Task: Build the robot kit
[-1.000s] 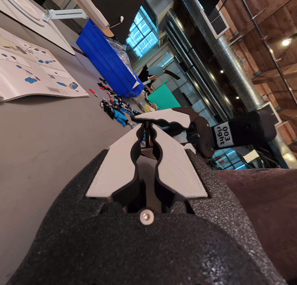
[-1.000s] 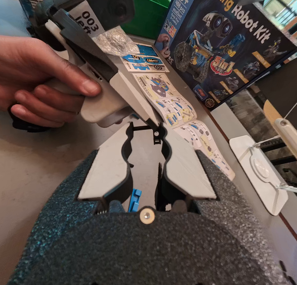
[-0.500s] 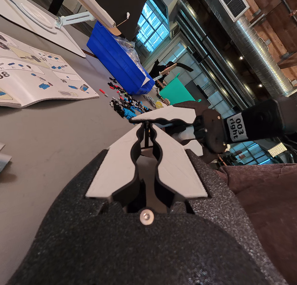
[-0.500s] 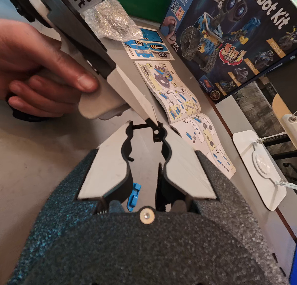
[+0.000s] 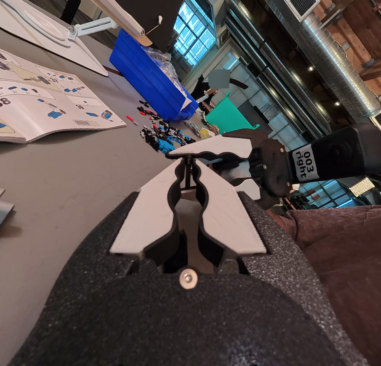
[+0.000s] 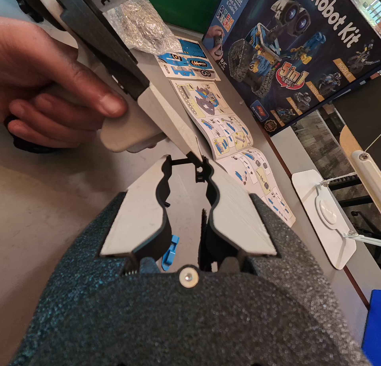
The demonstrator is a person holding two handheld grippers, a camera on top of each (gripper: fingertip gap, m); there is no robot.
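A thin black axle with a small black connector on one end is held above the grey table. My right gripper is shut on it lengthwise, one end against each fingertip. My left gripper is shut on the same axle from the opposite side. Its fingers reach in beside the connector, held by a hand. The right gripper's upper finger lies just beyond my left tips.
A blue part lies under the right gripper. An open instruction booklet, sticker sheet, clear bag and kit box are beyond. Also here: a pile of small parts, blue bin, white stand base. Less than 4 cm separates the two grippers' tips.
Both grippers have stayed tip to tip on the axle. They have tilted a little: the left gripper's body sits higher in the right wrist view, and more of the booklet shows.
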